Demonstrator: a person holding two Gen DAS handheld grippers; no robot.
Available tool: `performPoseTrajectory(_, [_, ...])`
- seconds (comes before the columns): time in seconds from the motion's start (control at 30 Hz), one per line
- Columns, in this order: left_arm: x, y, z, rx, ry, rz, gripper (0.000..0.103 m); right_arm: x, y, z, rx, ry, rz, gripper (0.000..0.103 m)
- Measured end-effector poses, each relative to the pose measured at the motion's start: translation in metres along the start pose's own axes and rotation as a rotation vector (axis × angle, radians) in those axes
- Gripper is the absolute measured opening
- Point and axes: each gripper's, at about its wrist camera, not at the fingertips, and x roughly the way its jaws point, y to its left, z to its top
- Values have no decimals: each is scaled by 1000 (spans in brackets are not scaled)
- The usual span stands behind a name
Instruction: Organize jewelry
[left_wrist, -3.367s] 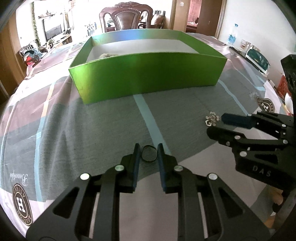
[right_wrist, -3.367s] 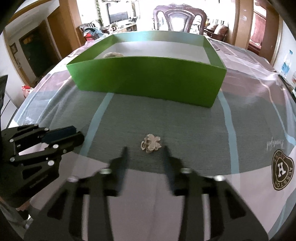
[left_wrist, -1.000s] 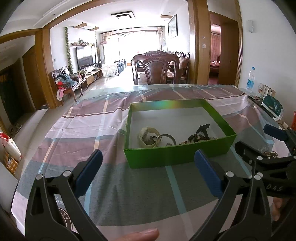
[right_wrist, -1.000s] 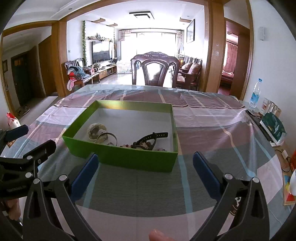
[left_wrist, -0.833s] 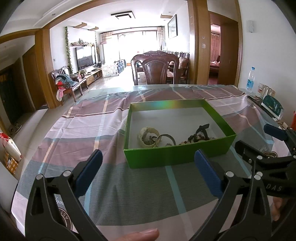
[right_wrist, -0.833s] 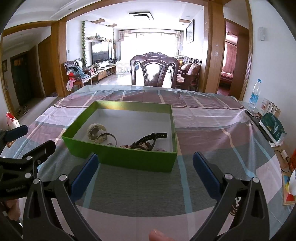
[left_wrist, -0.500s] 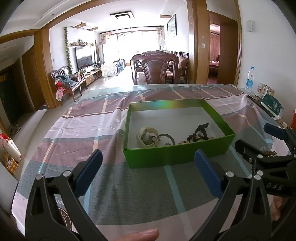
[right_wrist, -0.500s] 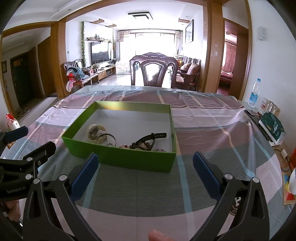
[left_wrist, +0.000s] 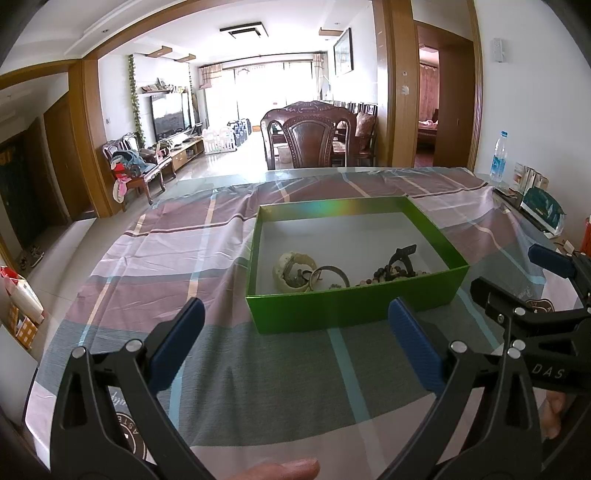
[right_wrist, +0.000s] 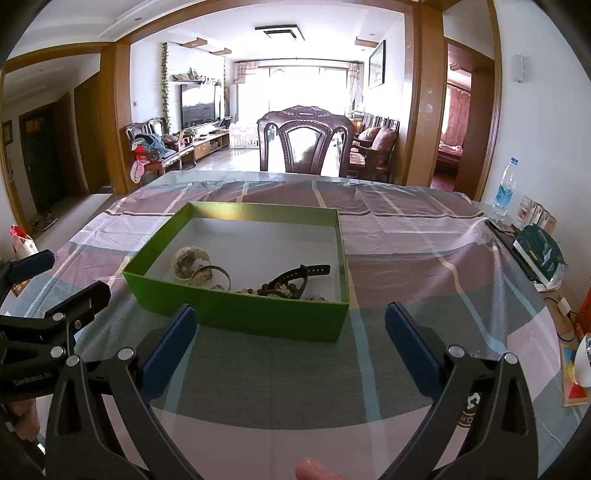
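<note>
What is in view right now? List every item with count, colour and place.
green box: one, green outside, white inside, on the tablecloth ahead of both grippers.
cream bracelet: one, off-white, box's left part.
metal bangle: one, silvery, beside the cream bracelet.
black strap: one, black, box's right part, over dark beads.
tablecloth: one, plaid purple, grey, blue.
chair: one, dark wood, behind the table.
water bottle: one, clear, table's far right.
left gripper: open, empty.
right gripper: open, empty.

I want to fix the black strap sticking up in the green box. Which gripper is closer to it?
Probably the right gripper. The black strap lies in the right half of the shiny green cardboard box, almost straight ahead of its open jaws. The left gripper, also open, faces the box's middle.
</note>
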Motion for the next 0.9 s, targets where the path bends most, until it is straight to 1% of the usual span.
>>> performPoseTrajectory(0.9, [-1,-1,-1,11,-8,7,99,-1,2,0,-4,-3,-8,100])
